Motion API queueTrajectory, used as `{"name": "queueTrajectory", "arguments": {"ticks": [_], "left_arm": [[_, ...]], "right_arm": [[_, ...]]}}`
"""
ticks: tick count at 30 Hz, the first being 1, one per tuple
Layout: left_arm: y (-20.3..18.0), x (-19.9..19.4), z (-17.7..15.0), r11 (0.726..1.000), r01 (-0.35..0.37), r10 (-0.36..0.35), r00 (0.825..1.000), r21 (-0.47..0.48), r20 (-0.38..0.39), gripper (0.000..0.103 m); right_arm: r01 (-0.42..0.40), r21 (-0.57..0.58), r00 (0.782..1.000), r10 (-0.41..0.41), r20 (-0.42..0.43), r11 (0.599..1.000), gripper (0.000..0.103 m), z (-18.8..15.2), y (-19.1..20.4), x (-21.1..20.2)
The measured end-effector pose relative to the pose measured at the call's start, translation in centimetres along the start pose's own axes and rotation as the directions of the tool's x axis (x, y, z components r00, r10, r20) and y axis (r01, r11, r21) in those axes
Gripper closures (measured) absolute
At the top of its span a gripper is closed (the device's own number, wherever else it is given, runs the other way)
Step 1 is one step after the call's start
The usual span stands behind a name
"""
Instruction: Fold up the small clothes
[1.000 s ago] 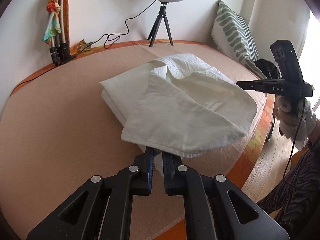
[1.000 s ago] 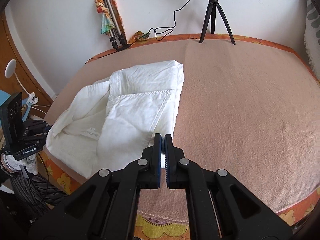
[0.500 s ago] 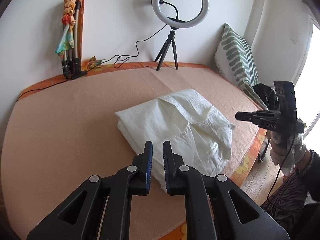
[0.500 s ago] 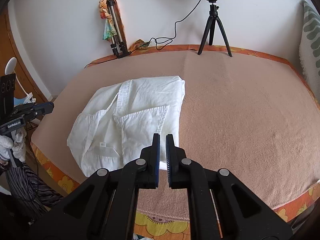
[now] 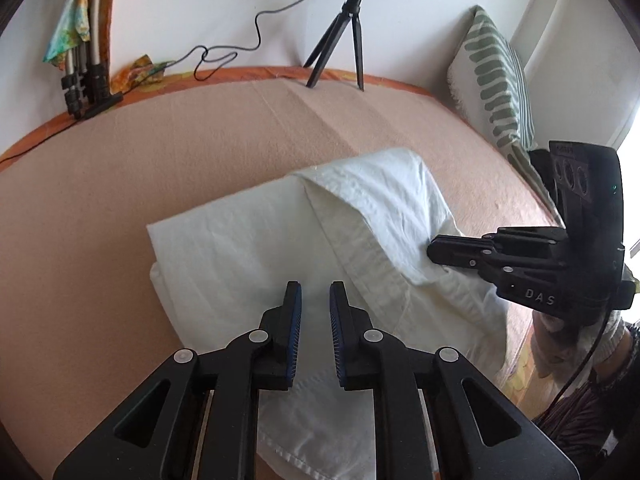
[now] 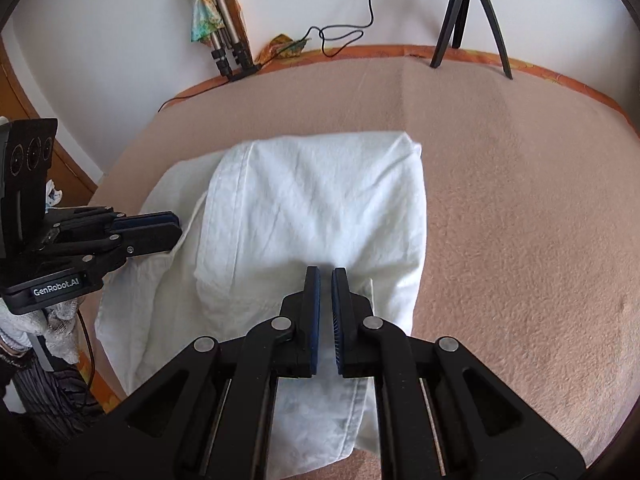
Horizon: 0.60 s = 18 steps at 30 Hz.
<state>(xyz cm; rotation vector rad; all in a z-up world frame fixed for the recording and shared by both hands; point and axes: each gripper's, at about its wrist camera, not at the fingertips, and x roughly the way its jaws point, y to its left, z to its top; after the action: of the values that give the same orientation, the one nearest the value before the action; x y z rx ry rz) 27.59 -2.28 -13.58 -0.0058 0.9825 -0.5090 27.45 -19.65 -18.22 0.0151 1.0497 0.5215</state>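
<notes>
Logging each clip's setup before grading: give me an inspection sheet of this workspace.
Surface: beige blanket, orange patterned border at its edge.
Job's things: one white garment, partly folded, near the front edge.
Clutter: folded tripod draped with colourful cloth; striped pillow.
Grippers: left gripper jaws narrowly apart, opening, nothing between; right gripper shut, empty; both over the garment.
Cables: black cable looped by the wall, near the ring-light tripod.
Surroundings: white wall.

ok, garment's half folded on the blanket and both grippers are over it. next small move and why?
Probably lower the left gripper onto the loose near edge of the white garment and pinch it. Its jaws are opening with nothing between them, the right gripper also holds nothing, and that near edge hangs untidily past the blanket edge.
</notes>
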Motion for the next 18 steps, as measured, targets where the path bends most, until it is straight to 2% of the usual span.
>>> {"name": "queueTrajectory", "arguments": {"ticks": [3,7,11,12,14,15,18], "left_arm": [[0.4,0.0,-2.1,1.0,0.01,-0.011,1.0,0.028,0.011,0.09],[1.3,-1.6,-2.3,1.0,0.018,-0.018,1.0,0.016,-0.009,0.09],[0.9,-3.4,-1.3,1.0,-0.003,0.002,0.999,0.018,0.049,0.09],[0.4,-3.9,-0.9,1.0,0.003,-0.005,0.998,0.028,0.07,0.09],[-0.8,-4.5,0.3,0.999,0.028,-0.032,0.994,0.041,0.109,0.09],[-1.8,-4.7,0.9,0.997,0.047,-0.054,0.991,0.059,0.121,0.09],[-4.9,-4.1,2.6,0.987,0.089,-0.106,0.986,0.132,0.125,0.09]], "right_arm": [[0.01,-0.053,1.0,-0.011,-0.019,0.999,0.096,-1.4,0.5,0.3],[-0.067,-0.03,0.997,0.066,-0.032,0.997,0.096,-1.2,-0.3,-1.1],[-0.143,-0.013,0.989,0.144,0.04,0.99,0.094,0.3,-1.5,-3.7],[-0.157,0.005,0.986,0.156,0.063,0.988,0.091,0.9,-2.1,-4.3],[-0.172,0.06,0.98,0.164,0.115,0.983,0.058,1.9,-3.5,-5.5],[-0.185,0.09,0.975,0.171,0.144,0.979,0.052,2.5,-4.4,-5.8],[-0.238,0.158,0.963,0.212,0.167,0.958,0.052,3.8,-7.0,-6.2]]}}
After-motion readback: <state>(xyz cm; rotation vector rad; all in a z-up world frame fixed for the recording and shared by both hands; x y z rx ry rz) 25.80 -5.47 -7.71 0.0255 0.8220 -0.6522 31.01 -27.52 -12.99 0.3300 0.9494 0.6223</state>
